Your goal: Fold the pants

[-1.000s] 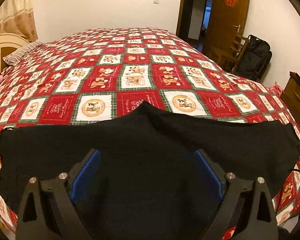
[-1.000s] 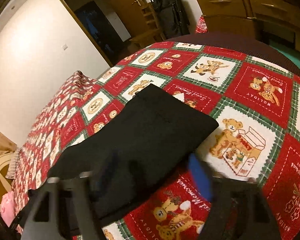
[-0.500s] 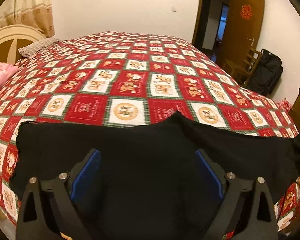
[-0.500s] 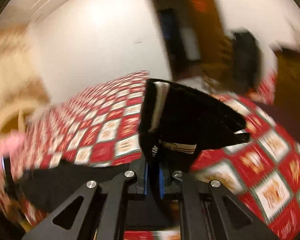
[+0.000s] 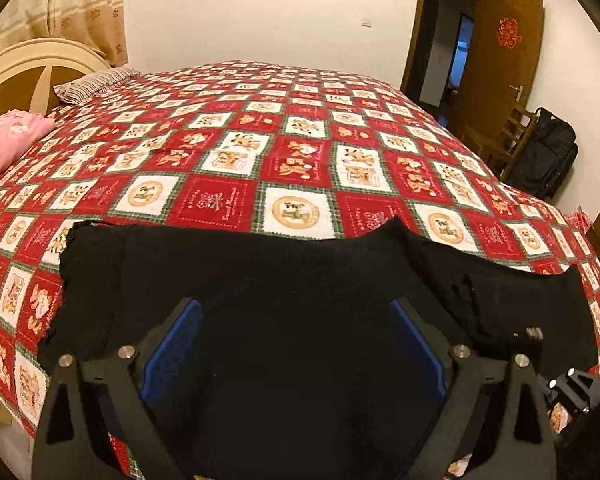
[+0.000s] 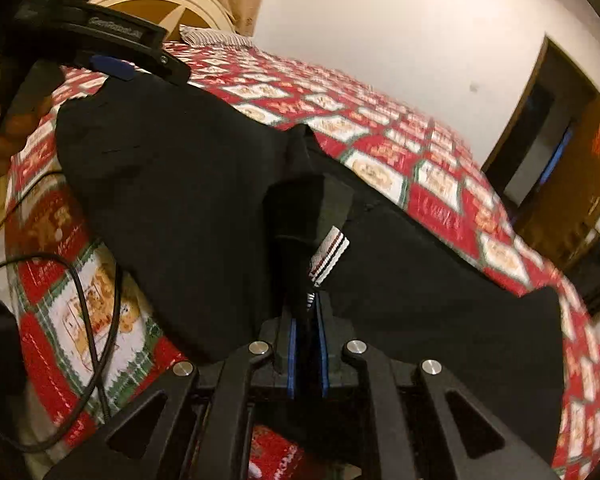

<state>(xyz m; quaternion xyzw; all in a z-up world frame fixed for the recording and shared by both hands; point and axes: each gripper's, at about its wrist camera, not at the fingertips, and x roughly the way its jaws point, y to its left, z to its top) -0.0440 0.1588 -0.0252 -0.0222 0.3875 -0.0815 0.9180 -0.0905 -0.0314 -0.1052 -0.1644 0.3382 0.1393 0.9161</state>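
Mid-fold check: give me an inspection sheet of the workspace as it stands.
Surface: bed with red patchwork bedspread.
Job's things: black fabric pants spread along the near edge, one end bunched up.
Clutter: pink pillow, striped pillow by the headboard.
Grippers: left gripper open over the pants; right gripper shut on pants cloth, white striped tag showing.
Cables: black cable over the bed's corner.
Surroundings: wooden chair, black bag, open door.

Matte black left gripper [image 5: 296,350] and right gripper [image 6: 307,320], both with triangular cutouts in the linkage arms, silver screws at the pivots, bright blue pads [image 5: 172,354]. Thin black cable [image 6: 88,312] trailing alongside.
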